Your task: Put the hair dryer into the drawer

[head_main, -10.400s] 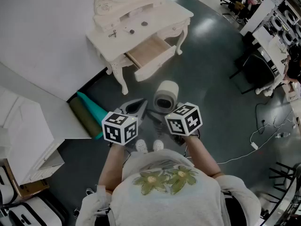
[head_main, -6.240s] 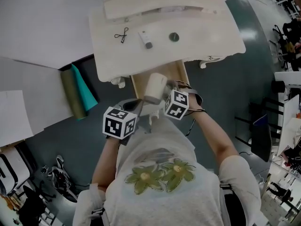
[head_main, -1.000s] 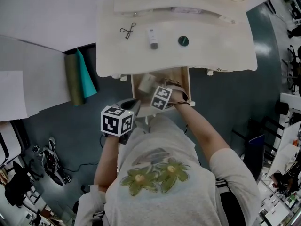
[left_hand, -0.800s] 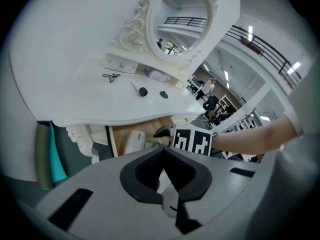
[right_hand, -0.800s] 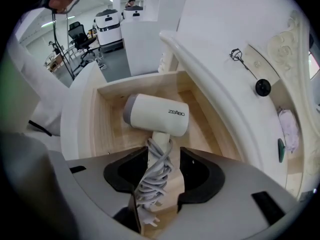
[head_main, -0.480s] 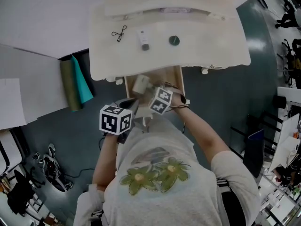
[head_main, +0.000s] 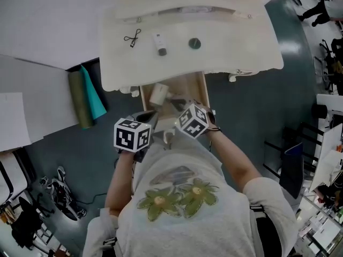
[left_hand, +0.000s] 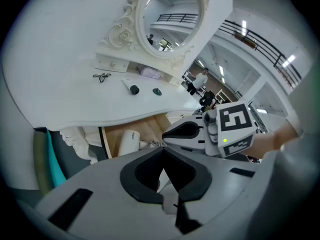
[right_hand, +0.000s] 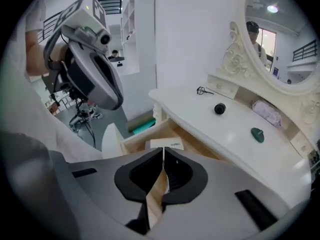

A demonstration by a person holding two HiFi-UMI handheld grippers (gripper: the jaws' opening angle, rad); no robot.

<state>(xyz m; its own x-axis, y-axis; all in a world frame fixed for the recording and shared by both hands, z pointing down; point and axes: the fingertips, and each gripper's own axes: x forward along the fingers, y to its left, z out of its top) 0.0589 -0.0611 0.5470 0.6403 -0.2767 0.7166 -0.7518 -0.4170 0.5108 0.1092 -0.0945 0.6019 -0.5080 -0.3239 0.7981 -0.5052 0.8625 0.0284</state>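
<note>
Left gripper [left_hand: 162,156]: you hold it near your chest, angled down towards the drawer [head_main: 203,87]; fingers pressed together, empty.
Right gripper [right_hand: 163,153]: tilted down over the drawer's front edge; fingers together, nothing between.
Hair dryer [head_main: 159,94]: lies in the open drawer's left side.
Print on dryer: too small to read.

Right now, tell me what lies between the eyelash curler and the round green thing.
A small white tube with a dark cap lies between the eyelash curler and round green thing; head view shows it.
</note>
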